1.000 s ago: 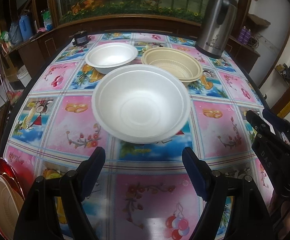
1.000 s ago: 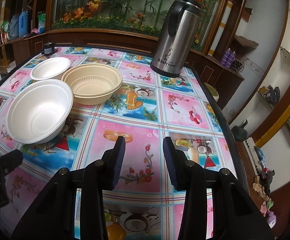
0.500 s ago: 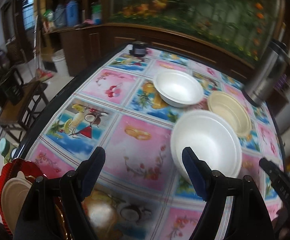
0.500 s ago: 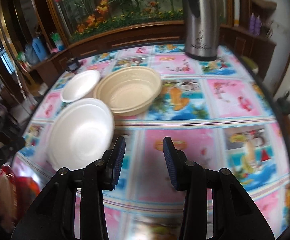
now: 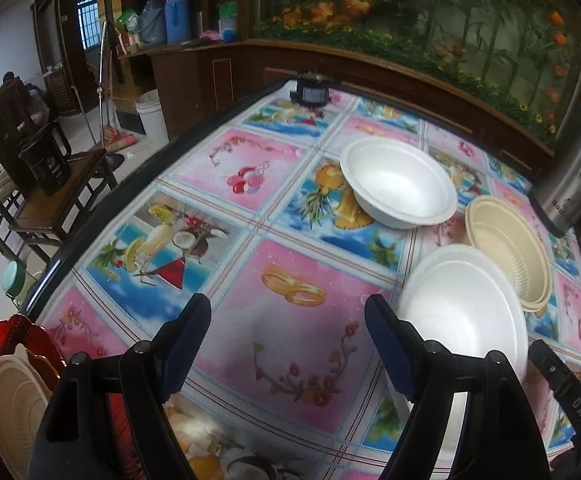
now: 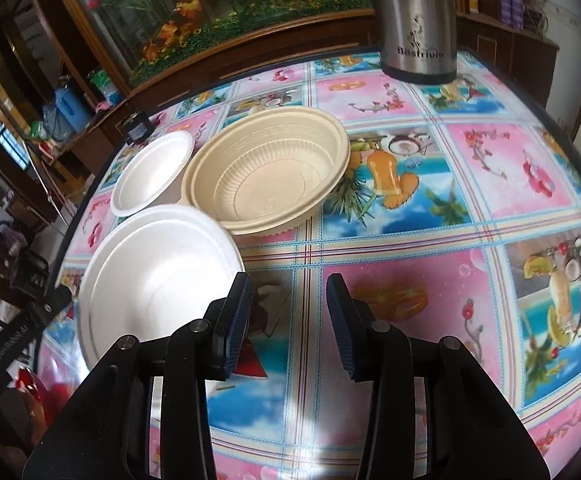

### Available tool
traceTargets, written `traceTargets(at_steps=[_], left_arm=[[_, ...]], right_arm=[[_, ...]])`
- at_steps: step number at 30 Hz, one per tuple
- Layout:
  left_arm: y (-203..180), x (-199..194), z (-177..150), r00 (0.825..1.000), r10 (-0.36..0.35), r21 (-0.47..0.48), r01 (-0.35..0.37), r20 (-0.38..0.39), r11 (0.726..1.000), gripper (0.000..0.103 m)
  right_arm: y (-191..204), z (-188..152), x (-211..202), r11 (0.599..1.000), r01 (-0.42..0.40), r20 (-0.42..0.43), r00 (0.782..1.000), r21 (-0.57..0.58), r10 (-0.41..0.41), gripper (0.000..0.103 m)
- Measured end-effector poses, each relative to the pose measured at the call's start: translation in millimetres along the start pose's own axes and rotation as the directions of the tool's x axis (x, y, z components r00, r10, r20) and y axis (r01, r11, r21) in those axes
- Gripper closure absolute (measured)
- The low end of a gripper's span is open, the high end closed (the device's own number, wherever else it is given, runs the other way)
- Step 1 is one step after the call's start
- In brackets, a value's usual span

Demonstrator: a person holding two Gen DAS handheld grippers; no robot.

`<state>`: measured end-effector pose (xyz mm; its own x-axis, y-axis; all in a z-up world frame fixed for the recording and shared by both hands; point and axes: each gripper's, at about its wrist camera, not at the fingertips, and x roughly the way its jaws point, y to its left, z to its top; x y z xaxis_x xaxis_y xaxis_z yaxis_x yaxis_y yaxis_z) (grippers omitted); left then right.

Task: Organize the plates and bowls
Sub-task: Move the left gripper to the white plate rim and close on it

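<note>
Three bowls sit on the patterned table [image 5: 282, 352]: a large white foam bowl [image 5: 466, 320] [image 6: 158, 276], a smaller white foam bowl [image 5: 398, 182] [image 6: 152, 172] and a beige ribbed bowl [image 5: 508, 248] [image 6: 268, 172]. My left gripper [image 5: 288, 340] hangs open over bare tablecloth, its right finger beside the large bowl's rim. My right gripper [image 6: 288, 320] is open with nothing between its fingers, just right of the large white bowl. A stack of beige and red plates [image 5: 6, 392] stands at the table's lower left edge.
A steel thermos jug [image 6: 416, 20] stands at the table's far side, right of the bowls. A small dark gadget [image 5: 310, 90] sits at the far edge. Wooden chairs [image 5: 30, 184] stand beyond the left edge. The table [image 6: 470, 200] shows bare cloth on the right.
Both views have swung: the left gripper moved left off the large white bowl onto bare cloth, and the right gripper came in towards the bowls. Neither gripper's opening changed.
</note>
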<state>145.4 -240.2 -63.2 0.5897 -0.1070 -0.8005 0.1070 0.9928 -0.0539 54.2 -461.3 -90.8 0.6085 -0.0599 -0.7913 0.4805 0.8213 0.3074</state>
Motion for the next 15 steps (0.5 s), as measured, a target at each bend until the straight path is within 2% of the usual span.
traceTargets(at_steps=[9,15], left_arm=[[7,-1,3,1.000,-0.014,-0.017,0.014,-0.005,1.000,0.024],[8,15,-1,0.998,-0.013,-0.015,0.012,-0.069,1.000,0.024]], right_arm=[[-11,3,5,0.998,-0.035,-0.007,0.999,0.047,0.035,0.063],[-13,0,11,0.993,-0.085,-0.045,0.995,0.083,0.089,0.063]])
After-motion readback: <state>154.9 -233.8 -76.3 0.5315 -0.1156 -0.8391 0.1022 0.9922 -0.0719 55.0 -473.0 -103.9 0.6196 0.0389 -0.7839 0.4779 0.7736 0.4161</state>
